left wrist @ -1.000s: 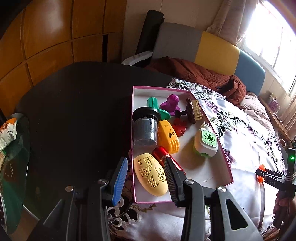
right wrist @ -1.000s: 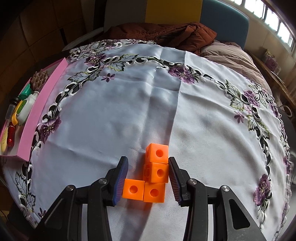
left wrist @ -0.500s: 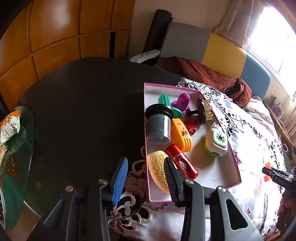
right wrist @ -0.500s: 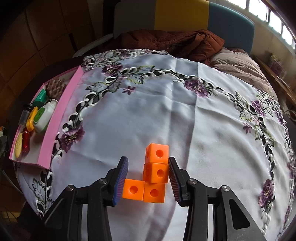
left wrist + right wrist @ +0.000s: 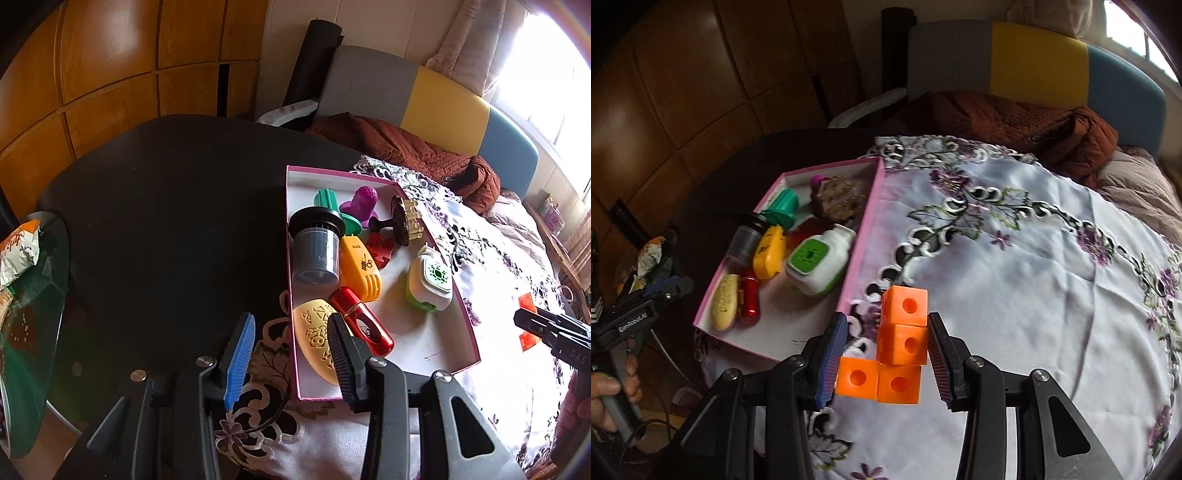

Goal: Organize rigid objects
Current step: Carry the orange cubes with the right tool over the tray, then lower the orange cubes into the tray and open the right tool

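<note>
1. The right gripper (image 5: 884,354) has its jaws clamped on an orange L-shaped piece of joined cubes (image 5: 903,343). The pads press the column's sides, and the piece hangs clear above the embroidered tablecloth (image 5: 1015,295), just beside the near right corner of the pink tray (image 5: 864,236).

2. The left gripper (image 5: 291,354) hovers over the tray's near left corner with its jaws part-way apart and nothing between them. The yellow patterned oval (image 5: 314,339) and the red bottle (image 5: 360,321) lie below it, untouched.

3. The step in hand looks like carrying the cube piece into the tray. To do it well, I would lift it over the pink wall before moving sideways, so the foot cube does not catch the rim.

4. The best landing spot seems to be the bare white floor at the tray's near right, in front of the white and green bottle (image 5: 816,266). The rest of the tray is crowded.

5. The piece's long axis, three cubes, runs forward along the fingers and away from the camera. A fourth cube branches off at the near end towards the blue-padded finger. The round holes face upward, towards the camera.

6. Keeping the long axis parallel to the tray's long wall should let it lie flat without nudging the bottle. Release only once it rests on the floor.
</note>
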Motion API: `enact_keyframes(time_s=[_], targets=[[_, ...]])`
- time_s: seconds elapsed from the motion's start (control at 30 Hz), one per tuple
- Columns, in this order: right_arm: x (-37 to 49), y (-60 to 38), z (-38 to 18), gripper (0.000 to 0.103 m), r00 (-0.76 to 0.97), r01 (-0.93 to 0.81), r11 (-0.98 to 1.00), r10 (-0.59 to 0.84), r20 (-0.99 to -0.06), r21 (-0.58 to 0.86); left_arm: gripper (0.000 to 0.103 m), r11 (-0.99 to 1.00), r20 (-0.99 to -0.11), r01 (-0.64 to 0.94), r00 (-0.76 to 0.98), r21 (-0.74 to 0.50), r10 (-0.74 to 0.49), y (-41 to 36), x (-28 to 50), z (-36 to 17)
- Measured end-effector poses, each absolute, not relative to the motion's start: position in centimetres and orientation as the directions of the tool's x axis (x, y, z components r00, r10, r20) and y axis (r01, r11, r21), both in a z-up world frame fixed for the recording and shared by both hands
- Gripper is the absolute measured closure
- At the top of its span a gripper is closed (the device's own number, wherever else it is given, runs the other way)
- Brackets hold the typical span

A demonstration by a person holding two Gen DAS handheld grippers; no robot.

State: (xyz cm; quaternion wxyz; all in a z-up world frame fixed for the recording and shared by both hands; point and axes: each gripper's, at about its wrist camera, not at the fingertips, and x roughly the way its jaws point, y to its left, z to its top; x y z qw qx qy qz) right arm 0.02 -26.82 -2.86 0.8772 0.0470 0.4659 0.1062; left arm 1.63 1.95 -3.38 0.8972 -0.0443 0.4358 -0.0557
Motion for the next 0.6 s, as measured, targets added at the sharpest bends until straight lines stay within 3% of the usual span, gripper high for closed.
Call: enact_keyframes(time_s=[0.23,0.6], targets=[[1.7,-19.8,-3.3,0.059,0.481,-0.288,0.929,0.35,-0.804,0.233,0.062,0.989,-0.77,0.064,0.622,-0.13,-0.141,2.2,1.5,-3.2],[3.9,-15.2,-8.3,0.053,0.37,-0.31,0.929,0.313,-0.875,0.201,0.062,0.989,-0.783,0.048,0.606,-0.138,-0.138,2.8,2.1,-4.1]])
